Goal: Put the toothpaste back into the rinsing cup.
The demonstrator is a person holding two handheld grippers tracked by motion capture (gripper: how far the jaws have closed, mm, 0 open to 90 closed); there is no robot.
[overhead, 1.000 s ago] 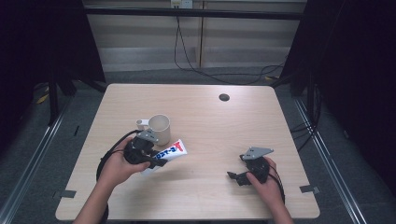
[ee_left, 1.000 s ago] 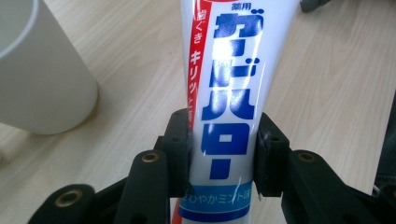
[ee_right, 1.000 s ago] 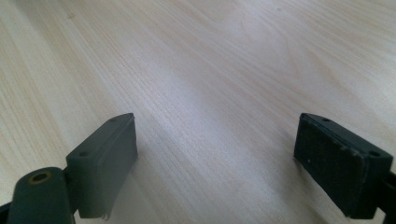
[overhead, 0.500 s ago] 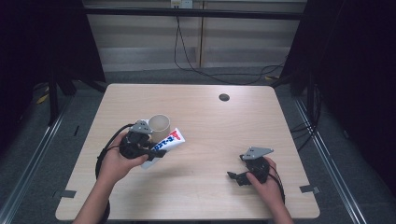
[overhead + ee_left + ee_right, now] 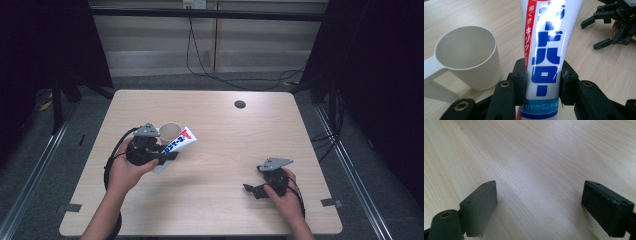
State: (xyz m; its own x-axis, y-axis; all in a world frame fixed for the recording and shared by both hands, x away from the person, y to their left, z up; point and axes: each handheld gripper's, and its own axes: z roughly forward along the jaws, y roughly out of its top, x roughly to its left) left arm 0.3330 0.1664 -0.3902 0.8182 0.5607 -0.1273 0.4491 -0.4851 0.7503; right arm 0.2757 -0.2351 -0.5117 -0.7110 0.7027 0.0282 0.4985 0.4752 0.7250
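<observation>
A white toothpaste tube (image 5: pixel 176 143) with blue and red lettering is clamped in my left gripper (image 5: pixel 167 152), shut on it and lifted over the table's left half. In the left gripper view the tube (image 5: pixel 546 47) rises between the two black pads (image 5: pixel 520 80) and stands right beside a cream cup (image 5: pixel 467 55). The cup (image 5: pixel 170 131) has a flat handle and stands upright just behind the tube. My right gripper (image 5: pixel 252 190) rests low at the front right, open, with bare wood (image 5: pixel 536 182) between its wide-apart jaws.
The light wooden table (image 5: pixel 225 210) has a round cable hole (image 5: pixel 240 104) near its back edge. Black cables trail from both grippers. Dark floor, metal rails and a grey wall surround the table.
My left gripper has carried the tube back and left, up beside the cup. The right gripper has stayed in place.
</observation>
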